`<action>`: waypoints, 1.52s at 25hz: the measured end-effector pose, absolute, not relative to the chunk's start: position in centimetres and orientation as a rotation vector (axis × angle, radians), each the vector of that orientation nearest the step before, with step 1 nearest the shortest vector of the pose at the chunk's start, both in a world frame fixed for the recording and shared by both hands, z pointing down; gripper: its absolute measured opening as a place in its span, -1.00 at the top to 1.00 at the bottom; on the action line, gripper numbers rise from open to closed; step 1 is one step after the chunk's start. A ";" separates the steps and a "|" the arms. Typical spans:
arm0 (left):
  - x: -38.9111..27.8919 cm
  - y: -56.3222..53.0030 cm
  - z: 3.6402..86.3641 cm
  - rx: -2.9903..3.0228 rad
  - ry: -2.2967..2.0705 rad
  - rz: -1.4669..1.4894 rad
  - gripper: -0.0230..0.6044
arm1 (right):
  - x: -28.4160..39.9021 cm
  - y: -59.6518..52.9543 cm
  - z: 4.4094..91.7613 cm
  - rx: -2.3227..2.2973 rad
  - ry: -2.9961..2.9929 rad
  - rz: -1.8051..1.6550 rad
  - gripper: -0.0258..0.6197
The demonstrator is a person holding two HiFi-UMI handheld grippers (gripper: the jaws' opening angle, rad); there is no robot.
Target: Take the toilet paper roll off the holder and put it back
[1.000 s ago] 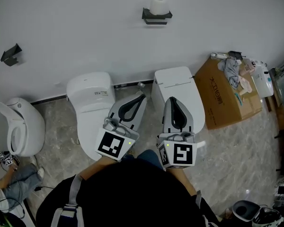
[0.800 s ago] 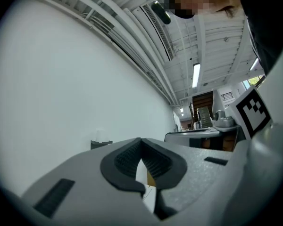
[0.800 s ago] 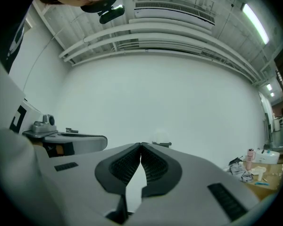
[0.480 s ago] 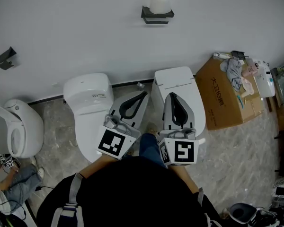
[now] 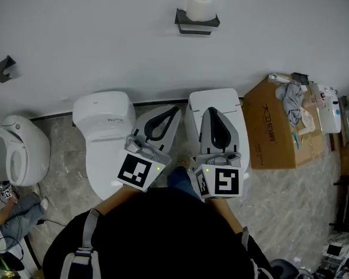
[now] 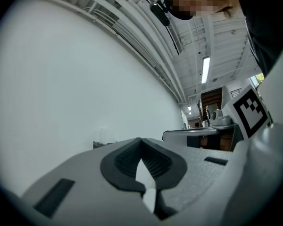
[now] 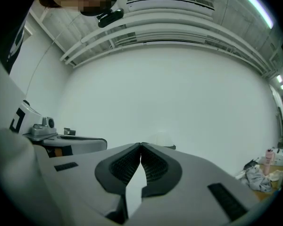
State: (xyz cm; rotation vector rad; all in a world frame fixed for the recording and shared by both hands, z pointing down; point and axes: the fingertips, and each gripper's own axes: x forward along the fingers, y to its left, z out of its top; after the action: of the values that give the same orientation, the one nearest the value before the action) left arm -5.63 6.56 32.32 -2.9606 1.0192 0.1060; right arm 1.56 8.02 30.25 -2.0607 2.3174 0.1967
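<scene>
Since a second ago I've edged my left hand-held gripper (image 5: 175,110) and right hand-held gripper (image 5: 212,111), both shut and empty, forward over the white toilets (image 5: 102,114), white toilet paper roll (image 5: 199,6) untouched on the dark wall holder (image 5: 196,24) far ahead, so just approaching.

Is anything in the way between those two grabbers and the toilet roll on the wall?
Nothing visible. Both gripper views show only bare wall up to the toilet paper roll on its holder. The left gripper and right gripper are shut, above two toilets.
</scene>
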 end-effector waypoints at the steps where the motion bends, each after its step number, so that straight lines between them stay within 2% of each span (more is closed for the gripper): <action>1: -5.2 5.9 32.2 -2.953 1.034 0.109 0.92 | 2.1 7.3 30.1 -2.049 2.325 0.197 0.85; 24: 4.5 -4.6 31.0 -2.761 1.418 0.089 0.92 | 13.4 -5.1 29.3 -1.750 2.509 0.201 0.85; 38: 4.1 -13.0 31.0 -2.760 1.419 0.087 0.92 | 12.3 -13.3 29.8 -1.731 2.542 0.193 0.85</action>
State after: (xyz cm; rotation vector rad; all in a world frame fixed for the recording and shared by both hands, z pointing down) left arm 4.11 -12.98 30.98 -2.7600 1.4188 0.0866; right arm 12.25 -13.26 29.79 -1.7310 2.5422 0.1927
